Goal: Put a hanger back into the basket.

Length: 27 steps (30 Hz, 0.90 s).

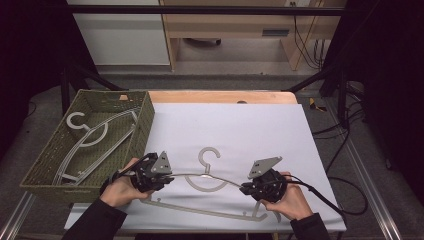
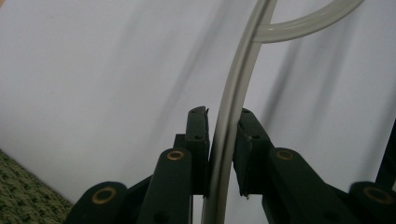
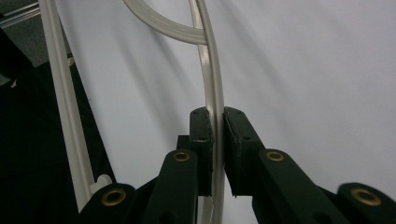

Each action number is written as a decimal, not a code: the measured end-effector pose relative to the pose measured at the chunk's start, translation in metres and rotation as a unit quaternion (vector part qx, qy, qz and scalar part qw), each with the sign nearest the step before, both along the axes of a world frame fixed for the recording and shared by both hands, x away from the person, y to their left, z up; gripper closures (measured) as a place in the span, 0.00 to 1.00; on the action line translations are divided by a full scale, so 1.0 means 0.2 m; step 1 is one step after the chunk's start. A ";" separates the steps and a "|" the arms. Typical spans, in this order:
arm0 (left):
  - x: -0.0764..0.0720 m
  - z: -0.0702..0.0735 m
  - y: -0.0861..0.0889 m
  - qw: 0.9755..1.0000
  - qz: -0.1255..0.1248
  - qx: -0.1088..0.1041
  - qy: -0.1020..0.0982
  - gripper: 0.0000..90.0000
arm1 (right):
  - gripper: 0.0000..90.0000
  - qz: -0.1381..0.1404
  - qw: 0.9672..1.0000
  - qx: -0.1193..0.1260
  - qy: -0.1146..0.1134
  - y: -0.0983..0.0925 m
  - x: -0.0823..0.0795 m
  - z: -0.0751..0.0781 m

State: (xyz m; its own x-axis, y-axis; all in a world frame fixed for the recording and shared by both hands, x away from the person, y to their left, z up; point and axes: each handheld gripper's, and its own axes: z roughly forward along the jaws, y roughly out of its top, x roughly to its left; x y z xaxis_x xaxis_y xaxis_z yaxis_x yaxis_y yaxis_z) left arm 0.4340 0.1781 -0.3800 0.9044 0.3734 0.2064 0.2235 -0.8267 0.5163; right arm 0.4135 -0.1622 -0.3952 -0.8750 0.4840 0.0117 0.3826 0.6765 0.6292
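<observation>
A pale grey plastic hanger (image 1: 210, 177) lies across the white sheet near the table's front edge, hook pointing away from me. My left gripper (image 1: 172, 176) holds its left shoulder arm. In the left gripper view the arm (image 2: 243, 60) runs up between the jaws of that gripper (image 2: 224, 114), and both pads sit against it. My right gripper (image 1: 243, 188) is shut on the right shoulder arm. In the right gripper view the pads of that gripper (image 3: 215, 112) pinch the thin arm (image 3: 210, 60), and the hanger's bottom bar (image 3: 65, 107) runs along the left.
A green woven basket (image 1: 145, 120) stands at the left of the table with more grey hangers (image 1: 95, 137) lying in it. The white sheet (image 1: 240, 125) covers most of the tabletop. Cables trail off the right edge.
</observation>
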 end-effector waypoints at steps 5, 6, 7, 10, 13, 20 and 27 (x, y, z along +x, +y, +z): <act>-0.04 0.00 0.01 1.000 -0.006 -0.015 -0.009 0.89 | 0.88 -0.015 1.000 0.001 -0.008 -0.01 0.02 0.01; -0.05 0.00 0.02 1.000 -0.007 -0.020 -0.010 0.89 | 0.87 -0.018 1.000 0.005 -0.011 -0.01 0.02 0.01; -0.06 0.00 0.02 1.000 -0.008 -0.025 -0.013 0.90 | 0.87 -0.023 1.000 0.006 -0.014 -0.02 0.03 0.01; -0.09 0.00 0.04 0.999 -0.005 -0.048 -0.016 0.91 | 0.83 -0.045 0.998 0.030 -0.015 -0.04 0.05 0.00; -0.11 -0.01 0.05 0.998 0.000 -0.061 -0.026 0.91 | 0.79 -0.059 0.996 0.058 -0.015 -0.06 0.06 0.00; -0.12 -0.01 0.05 0.996 0.028 -0.077 -0.043 0.91 | 0.61 -0.102 0.987 0.113 -0.047 -0.14 0.06 0.05; -0.13 -0.01 0.06 0.991 0.075 -0.096 -0.061 0.91 | 0.36 -0.163 0.965 0.188 -0.085 -0.28 0.05 0.08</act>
